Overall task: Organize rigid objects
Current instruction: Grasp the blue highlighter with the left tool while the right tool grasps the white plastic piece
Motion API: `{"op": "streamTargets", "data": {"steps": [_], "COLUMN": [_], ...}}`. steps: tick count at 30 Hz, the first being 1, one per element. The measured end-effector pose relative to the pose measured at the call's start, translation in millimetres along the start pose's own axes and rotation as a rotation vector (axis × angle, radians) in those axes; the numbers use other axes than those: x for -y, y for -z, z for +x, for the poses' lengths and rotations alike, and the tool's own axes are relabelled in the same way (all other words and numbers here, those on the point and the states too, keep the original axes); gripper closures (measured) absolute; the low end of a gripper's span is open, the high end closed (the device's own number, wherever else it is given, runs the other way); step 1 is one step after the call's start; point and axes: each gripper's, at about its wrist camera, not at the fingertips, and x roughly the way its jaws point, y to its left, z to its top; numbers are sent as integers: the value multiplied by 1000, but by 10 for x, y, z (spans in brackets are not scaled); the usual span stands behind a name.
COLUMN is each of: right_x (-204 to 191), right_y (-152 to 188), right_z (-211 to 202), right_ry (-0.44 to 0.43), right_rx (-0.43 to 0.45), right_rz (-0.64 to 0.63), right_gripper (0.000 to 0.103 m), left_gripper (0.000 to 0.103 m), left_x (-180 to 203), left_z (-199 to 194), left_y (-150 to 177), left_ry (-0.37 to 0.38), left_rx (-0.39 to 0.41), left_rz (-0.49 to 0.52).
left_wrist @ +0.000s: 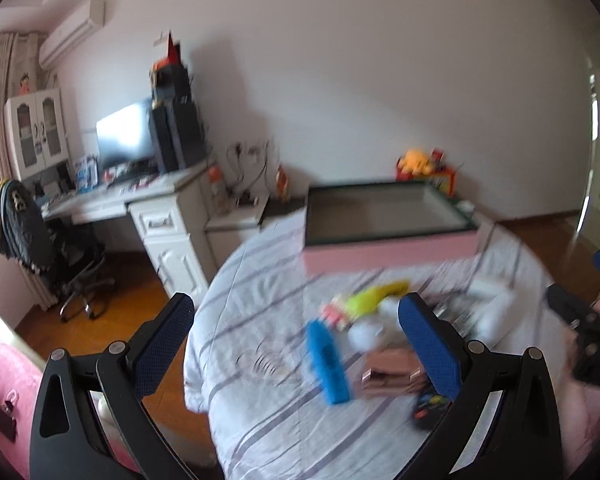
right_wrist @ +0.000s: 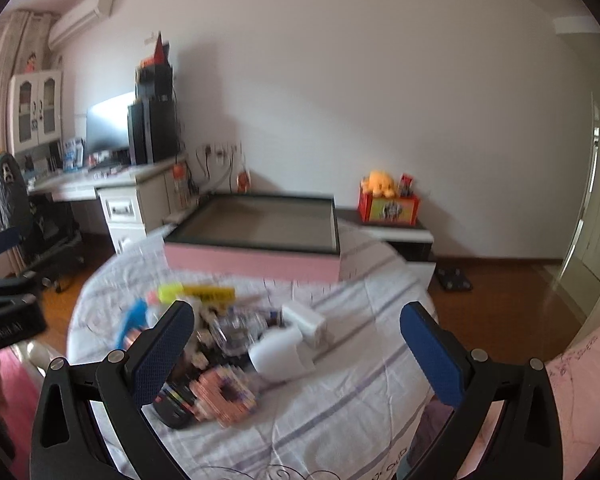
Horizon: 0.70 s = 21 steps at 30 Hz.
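Note:
A pile of small objects lies on a round table with a striped cloth (left_wrist: pixel 260 420). It holds a blue comb-like piece (left_wrist: pixel 327 360), a yellow toy (left_wrist: pixel 374 298), a white device (right_wrist: pixel 284 350), a pink brick model (right_wrist: pixel 224 396) and a black remote (right_wrist: pixel 174 402). A pink open box (left_wrist: pixel 384 250) stands behind the pile; it also shows in the right wrist view (right_wrist: pixel 256 264). My left gripper (left_wrist: pixel 296 332) is open and empty above the pile. My right gripper (right_wrist: pixel 300 340) is open and empty above it too. Both views are blurred.
A white desk (left_wrist: pixel 168 216) with a monitor and a black office chair (left_wrist: pixel 52 256) stand at the left. A side cabinet carries a red box with a yellow plush (right_wrist: pixel 384 196). Wooden floor surrounds the table. A pink bed edge (right_wrist: pixel 580 380) is at the right.

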Motion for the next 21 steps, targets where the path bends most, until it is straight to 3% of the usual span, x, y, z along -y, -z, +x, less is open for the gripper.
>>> {"op": "streamTargets", "data": {"steps": [5, 16, 21], "right_x": [13, 99, 97], "right_y": [196, 400, 418], "right_z": [335, 735, 827], "right_ry": [8, -13, -23], "right_rx": [-84, -183, -200], "right_rz": [-21, -13, -10], "right_gripper": [0, 0, 0], "left_gripper": [0, 0, 0], "left_x": [-110, -71, 19], "left_z": [391, 939, 1108], "left_y": [225, 499, 555], "left_ry": [-13, 37, 37], "left_rx": [-121, -278, -308], "left_rz": [-24, -25, 5]}}
